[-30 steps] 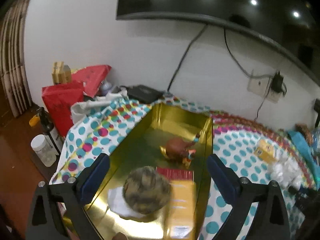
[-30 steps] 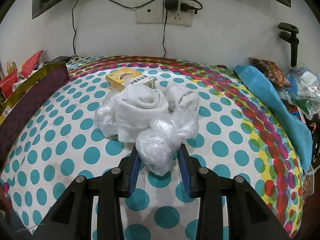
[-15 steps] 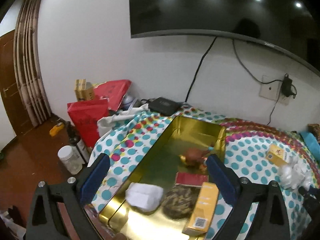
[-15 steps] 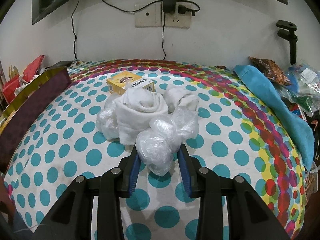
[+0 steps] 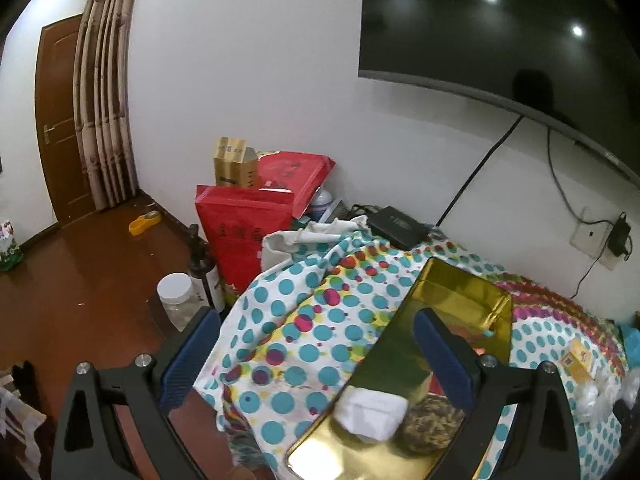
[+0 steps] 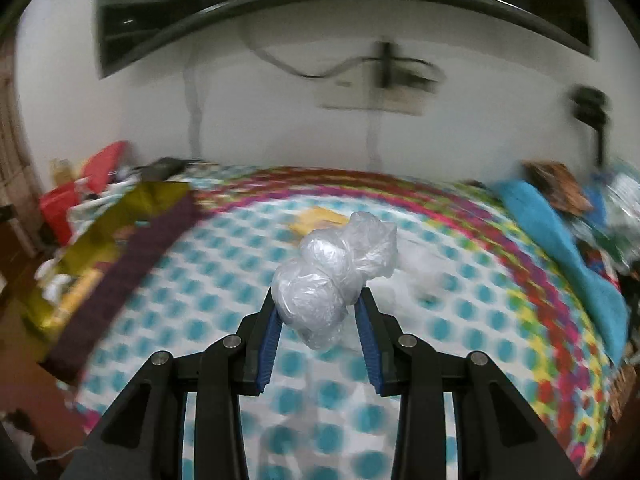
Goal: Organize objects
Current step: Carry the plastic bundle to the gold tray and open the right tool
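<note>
Carrying step: right tongs (image 6: 318,312) clenched on the plastic bundle (image 6: 332,268) — next, the gold tray (image 5: 460,296); left tongs (image 5: 316,356) released.

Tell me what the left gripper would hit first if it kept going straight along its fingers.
Probably the polka-dot tablecloth draped over the table's corner, which fills the gap ahead of the open left gripper. The gold tray lies just off to the right. Depth is uncertain in this fisheye view.
</note>
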Demonstrator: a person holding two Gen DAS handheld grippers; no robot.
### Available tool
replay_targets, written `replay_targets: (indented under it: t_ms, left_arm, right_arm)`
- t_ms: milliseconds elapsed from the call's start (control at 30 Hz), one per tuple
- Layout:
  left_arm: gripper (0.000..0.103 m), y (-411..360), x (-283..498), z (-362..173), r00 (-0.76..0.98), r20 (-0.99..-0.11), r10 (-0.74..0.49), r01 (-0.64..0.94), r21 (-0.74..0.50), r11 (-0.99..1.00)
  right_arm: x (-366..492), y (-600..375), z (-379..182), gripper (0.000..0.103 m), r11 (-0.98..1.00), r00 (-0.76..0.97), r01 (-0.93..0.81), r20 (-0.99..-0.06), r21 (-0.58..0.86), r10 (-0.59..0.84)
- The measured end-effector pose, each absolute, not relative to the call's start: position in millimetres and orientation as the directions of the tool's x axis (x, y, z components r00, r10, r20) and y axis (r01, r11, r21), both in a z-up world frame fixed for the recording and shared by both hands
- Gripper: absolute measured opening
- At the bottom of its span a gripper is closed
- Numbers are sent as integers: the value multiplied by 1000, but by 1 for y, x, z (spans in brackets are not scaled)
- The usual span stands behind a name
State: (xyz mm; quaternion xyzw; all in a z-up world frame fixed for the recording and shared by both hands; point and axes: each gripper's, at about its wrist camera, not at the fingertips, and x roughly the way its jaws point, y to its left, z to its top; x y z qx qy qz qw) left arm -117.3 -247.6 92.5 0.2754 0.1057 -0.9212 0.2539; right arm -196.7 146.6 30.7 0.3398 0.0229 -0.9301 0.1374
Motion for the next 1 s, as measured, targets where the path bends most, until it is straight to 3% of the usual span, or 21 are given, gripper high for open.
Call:
replay_targets:
  t_ms: [300, 600, 633, 700, 733, 767, 833, 1000]
  left_arm:
    - [100, -248, -119, 91, -712, -571, -408, 512, -25, -859]
    - [100, -265, -120, 84, -710, -596, -375, 517, -78, -852]
    - [100, -265, -120, 83, -710, -598, -372, 515, -81, -853]
    - [100, -265, -121, 82, -710, -600, -369, 513, -82, -854]
    - [100, -265, -122, 81, -711, -601, -365, 510, -84, -856]
    - [100, -264, -122, 81, -711, -601, -366, 511, -84, -855]
    - [100, -263, -121, 81, -710, -601, -366, 511, -83, -855]
    - [100, -253, -121, 86, -723, -588, -363, 495, -74, -866]
  right_arm:
    - [-216, -14, 30, 34, -857, -622, 514, -672, 37, -402]
    - [-241, -96, 25, 39, -829, -556, 554, -708, 76, -437]
    - [-243, -99, 29, 44, -829, -559, 551, -698, 90, -447]
    - [-239, -98, 42, 66, -840, -610, 539, -656, 67, -444]
    - [-236, -94, 49, 82, -843, -635, 535, -630, 59, -447]
    - [-233, -90, 56, 91, -849, -663, 526, -600, 52, -448]
    - [-227, -78, 73, 92, -860, -708, 505, -536, 70, -459]
    - [-227, -49, 104, 95, -874, -749, 476, -477, 95, -459]
